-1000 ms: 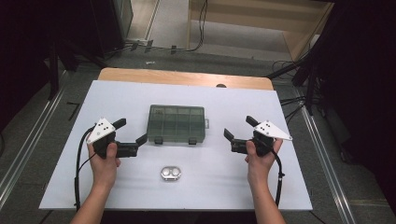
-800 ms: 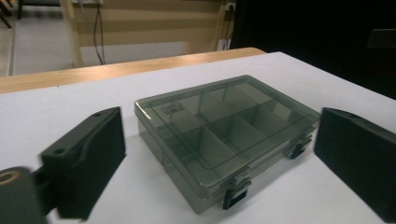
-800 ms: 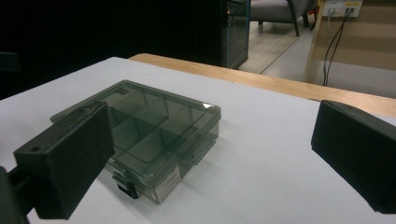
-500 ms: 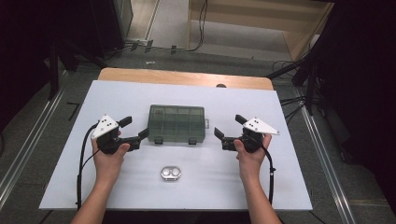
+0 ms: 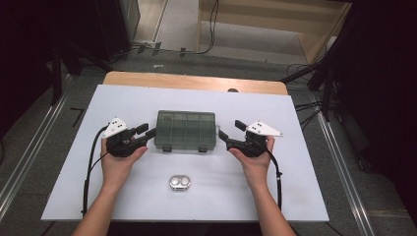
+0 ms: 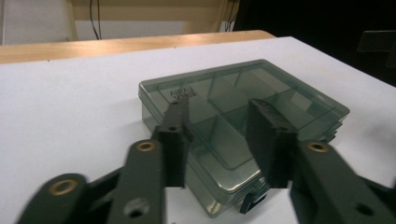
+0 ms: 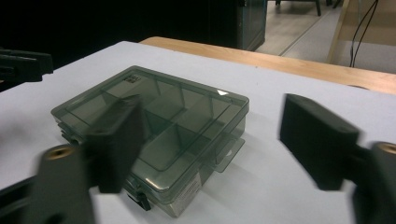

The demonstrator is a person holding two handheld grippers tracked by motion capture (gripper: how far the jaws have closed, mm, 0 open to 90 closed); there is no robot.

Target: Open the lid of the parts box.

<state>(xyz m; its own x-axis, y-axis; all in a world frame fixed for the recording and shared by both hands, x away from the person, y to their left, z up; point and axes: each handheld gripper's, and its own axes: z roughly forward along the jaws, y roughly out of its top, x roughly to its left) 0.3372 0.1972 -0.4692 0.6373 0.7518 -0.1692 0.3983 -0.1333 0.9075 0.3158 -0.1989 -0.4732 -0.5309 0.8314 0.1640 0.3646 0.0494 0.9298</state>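
A smoky transparent compartment box lies shut in the middle of the white board. My left gripper is at its left end and my right gripper at its right end, both pointing inward. In the left gripper view the box shows in the gap of the left gripper; its jaws have just been closing and no pad presses on the box. In the right gripper view the right gripper has also just been closing; it stands wide and blurred, with a corner of the box in the gap, untouched.
A small shiny metal case lies on the white board in front of the box. A wooden table edge runs behind the board. Cables and dark stands sit on the floor beyond.
Both hands have moved inward toward the box's two ends and slightly down. The jaws of both grippers stand narrower than before.
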